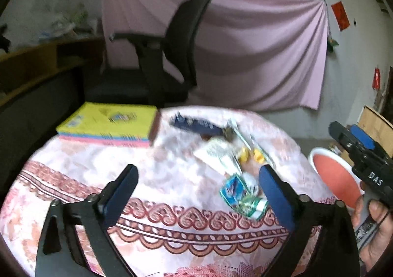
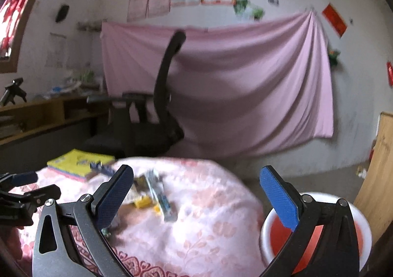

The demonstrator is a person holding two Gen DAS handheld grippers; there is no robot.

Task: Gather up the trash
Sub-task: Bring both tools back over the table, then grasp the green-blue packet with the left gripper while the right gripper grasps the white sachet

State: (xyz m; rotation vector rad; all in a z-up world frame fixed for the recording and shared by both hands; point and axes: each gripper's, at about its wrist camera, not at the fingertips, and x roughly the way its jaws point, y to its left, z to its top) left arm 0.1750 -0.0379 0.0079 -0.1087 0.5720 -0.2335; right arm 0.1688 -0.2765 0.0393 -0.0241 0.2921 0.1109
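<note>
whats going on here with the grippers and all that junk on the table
A person is clearing trash off a round table covered with a pink patterned cloth. The left hand-held gripper is open and empty, pointing down toward a crumpled blue and green wrapper in the litter pile. The right hand-held gripper is also open and empty, beside a red bin with a white rim next to the table. Nothing is picked up yet. A stack of yellow books lies at the far edge.

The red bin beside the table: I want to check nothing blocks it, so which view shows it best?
The right wrist view. There the red bin sits close, its white rim and red inside showing, though the open right gripper covers part of it. The left wrist view shows only a slice of the bin past the table edge, partly behind the right gripper.
</note>
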